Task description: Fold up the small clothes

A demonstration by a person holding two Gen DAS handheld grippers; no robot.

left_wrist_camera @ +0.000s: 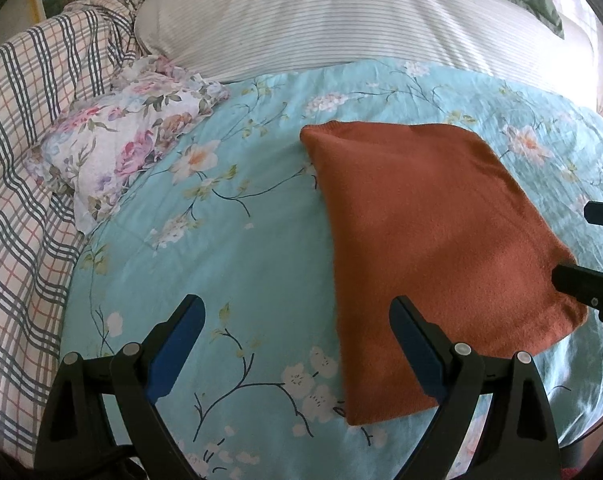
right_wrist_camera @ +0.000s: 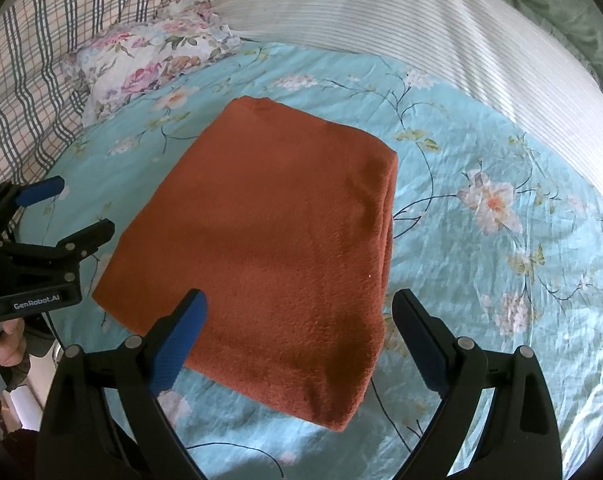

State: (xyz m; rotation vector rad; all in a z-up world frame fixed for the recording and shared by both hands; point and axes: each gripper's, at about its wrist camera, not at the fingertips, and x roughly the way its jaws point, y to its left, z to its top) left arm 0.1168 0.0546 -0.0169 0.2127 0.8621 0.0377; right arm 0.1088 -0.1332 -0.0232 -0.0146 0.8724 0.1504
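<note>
**What lies where on the bed**

We see the folded cloth (right_wrist_camera: 269, 240) lying flat on the bedsheet (right_wrist_camera: 501, 272), near the front edge of the bed. Behind it and to the left, a small pillow (right_wrist_camera: 149, 56) rests on the sheet, against the checked blanket (right_wrist_camera: 25, 80) that runs along the bed's left edge. Behind both, across the back of the bed, lies the striped pillow (right_wrist_camera: 381, 8). Our left gripper (left_wrist_camera: 297, 344) hangs over the sheet just left of the cloth, jaws apart. Our right gripper (right_wrist_camera: 301, 336) hangs over the cloth's front edge, jaws apart, with the cloth's front right corner between them.
</note>
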